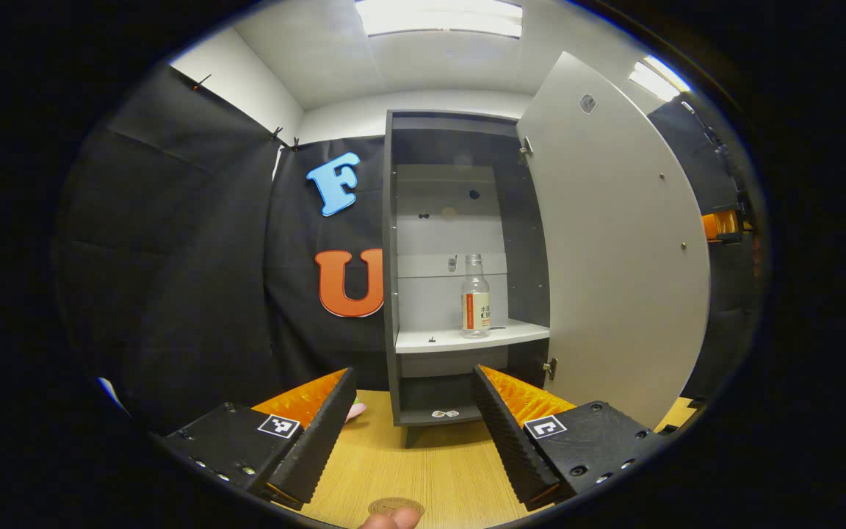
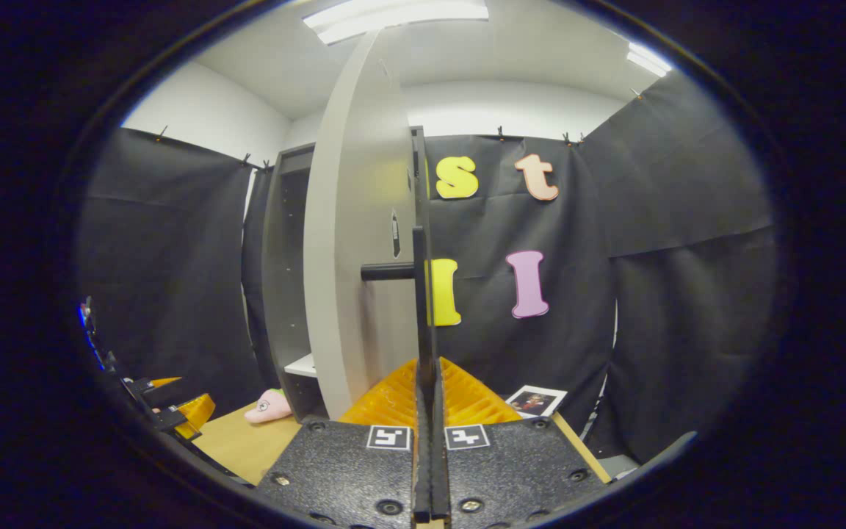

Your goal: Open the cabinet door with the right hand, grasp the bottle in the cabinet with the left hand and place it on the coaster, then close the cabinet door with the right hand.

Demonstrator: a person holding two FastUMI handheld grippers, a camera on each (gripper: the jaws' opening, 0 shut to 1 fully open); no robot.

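Cabinet door [image 1: 614, 242] open; bottle [image 1: 475, 296] upright on shelf [image 1: 467, 338]. Left gripper [image 1: 414, 426] released; right gripper [image 2: 427, 411] apparently clenched on door handle [image 2: 418, 294].

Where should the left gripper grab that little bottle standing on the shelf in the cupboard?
Probably around the bottle's labelled middle, coming straight in from the front. It stands upright on the shelf with the cabinet door swung open. The body is round and wider than the neck, so it should sit steadier between the fingers. The left gripper is open and already faces it.
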